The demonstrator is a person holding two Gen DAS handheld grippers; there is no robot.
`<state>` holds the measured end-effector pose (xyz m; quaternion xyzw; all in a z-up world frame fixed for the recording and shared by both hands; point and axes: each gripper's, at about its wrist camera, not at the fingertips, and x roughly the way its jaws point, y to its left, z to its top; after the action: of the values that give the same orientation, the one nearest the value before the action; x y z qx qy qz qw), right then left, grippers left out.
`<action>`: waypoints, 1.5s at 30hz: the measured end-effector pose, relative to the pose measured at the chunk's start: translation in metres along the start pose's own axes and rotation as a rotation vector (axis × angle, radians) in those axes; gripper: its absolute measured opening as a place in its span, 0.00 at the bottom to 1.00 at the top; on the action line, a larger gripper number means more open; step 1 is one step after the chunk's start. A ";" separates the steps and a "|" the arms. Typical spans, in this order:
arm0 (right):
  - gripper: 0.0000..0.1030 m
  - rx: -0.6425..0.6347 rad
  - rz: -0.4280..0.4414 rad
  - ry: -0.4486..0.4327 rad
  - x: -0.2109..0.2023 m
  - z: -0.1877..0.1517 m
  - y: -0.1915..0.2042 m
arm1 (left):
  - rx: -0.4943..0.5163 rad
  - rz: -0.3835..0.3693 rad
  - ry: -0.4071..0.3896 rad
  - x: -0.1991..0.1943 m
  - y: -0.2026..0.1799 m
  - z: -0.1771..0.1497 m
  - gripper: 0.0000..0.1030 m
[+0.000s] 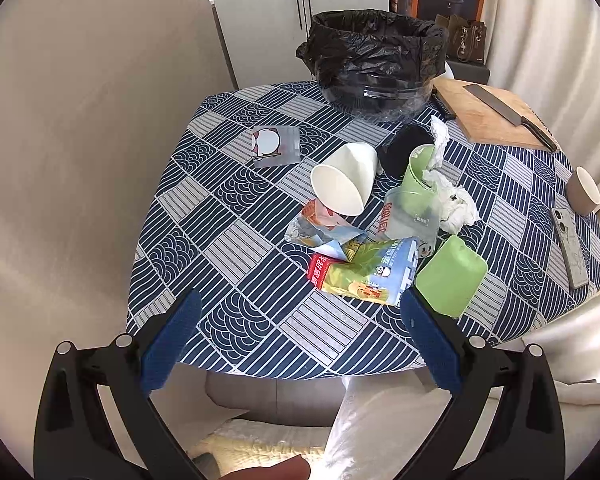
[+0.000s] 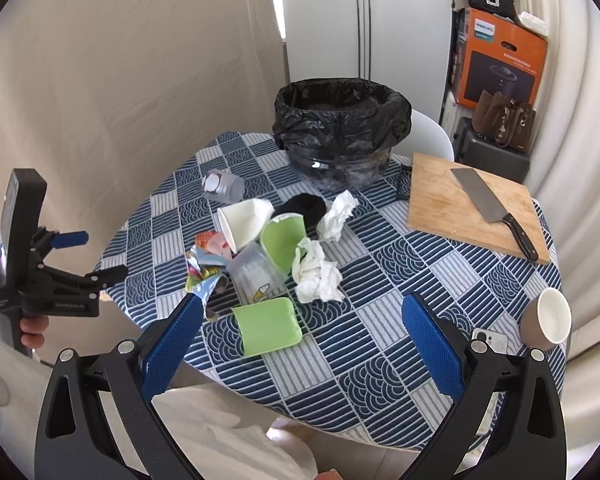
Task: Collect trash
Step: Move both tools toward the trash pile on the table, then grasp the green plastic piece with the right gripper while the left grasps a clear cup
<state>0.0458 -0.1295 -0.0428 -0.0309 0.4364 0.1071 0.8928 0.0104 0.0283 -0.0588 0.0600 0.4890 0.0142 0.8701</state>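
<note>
A pile of trash lies mid-table: a tipped white paper cup [image 1: 346, 182] [image 2: 244, 222], a green cup [image 1: 418, 176] [image 2: 282, 240], a flattened green cup [image 1: 452, 276] [image 2: 268, 326], a clear plastic cup [image 2: 256, 270], snack wrappers [image 1: 364, 272] [image 2: 204, 264] and crumpled tissues [image 1: 456, 204] [image 2: 318, 274]. A bin lined with a black bag [image 1: 374, 60] [image 2: 340, 128] stands at the table's far side. My left gripper [image 1: 300, 336] hangs open over the near edge, empty. My right gripper [image 2: 300, 340] is open too, just short of the flattened green cup.
A wooden cutting board [image 1: 488, 114] [image 2: 456, 204] with a cleaver [image 2: 492, 210] lies at the back right. A brown cup [image 2: 548, 320] and a phone [image 1: 570, 246] sit near the right edge. A small clear packet [image 1: 276, 146] lies left of the pile. A black cloth [image 2: 304, 206] sits behind the cups.
</note>
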 end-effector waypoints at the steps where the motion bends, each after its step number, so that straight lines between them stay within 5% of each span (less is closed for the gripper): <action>1: 0.93 0.001 0.006 0.004 0.003 0.000 0.000 | -0.002 0.002 0.005 0.001 0.001 0.000 0.94; 15: 0.93 -0.051 0.035 0.072 0.042 0.013 0.021 | -0.007 0.012 0.030 0.025 0.030 0.023 0.94; 26: 0.93 -0.008 0.110 0.132 0.081 0.027 0.041 | 0.087 -0.015 0.018 0.040 0.054 0.062 0.94; 45: 0.91 0.251 -0.085 0.208 0.165 0.039 0.033 | 0.195 -0.118 0.044 0.118 0.092 0.108 0.94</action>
<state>0.1670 -0.0649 -0.1473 0.0515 0.5347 0.0103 0.8434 0.1670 0.1194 -0.0926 0.1153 0.5096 -0.0834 0.8486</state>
